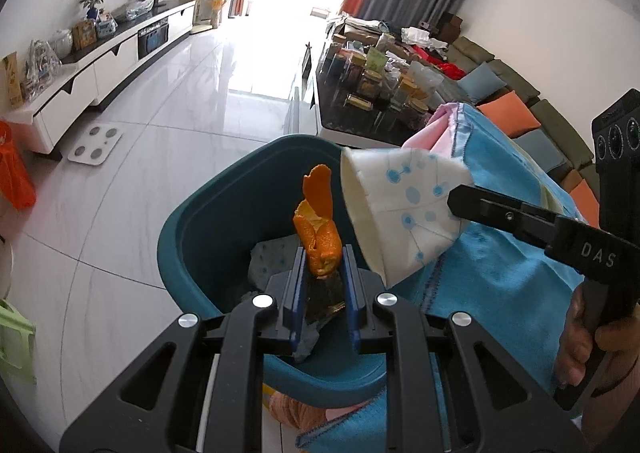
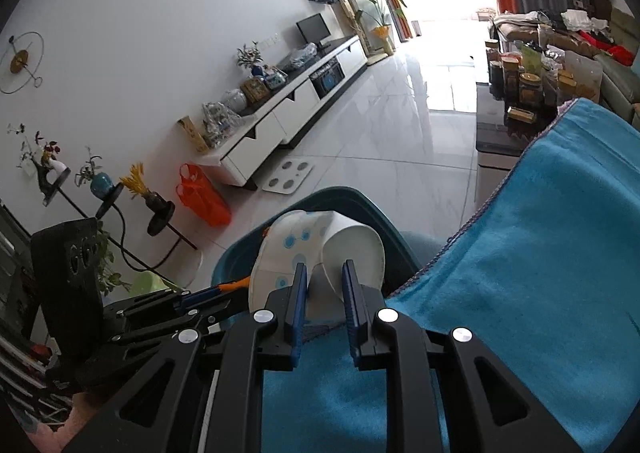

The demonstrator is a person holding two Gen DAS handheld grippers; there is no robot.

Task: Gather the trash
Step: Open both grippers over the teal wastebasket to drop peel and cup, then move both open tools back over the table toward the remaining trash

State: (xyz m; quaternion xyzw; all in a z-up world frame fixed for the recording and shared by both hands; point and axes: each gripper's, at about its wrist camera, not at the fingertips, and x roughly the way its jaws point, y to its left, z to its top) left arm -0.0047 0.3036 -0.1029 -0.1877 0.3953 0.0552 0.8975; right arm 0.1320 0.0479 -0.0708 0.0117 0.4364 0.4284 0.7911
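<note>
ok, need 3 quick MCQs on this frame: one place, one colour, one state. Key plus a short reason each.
1. The orange peel is held above:
A. teal plastic bin
B. white TV cabinet
C. floor scale

2. Dots on the crushed white paper cup are:
A. red
B. blue
C. green

3. The left tool is:
A. open, empty
B. shut on the peel
C. out of view

Key: A, bin's opening lies right behind the peel; B, blue print shows in both views; B, blue pads clamp the peel's base, while the right tool grips the cup.
</note>
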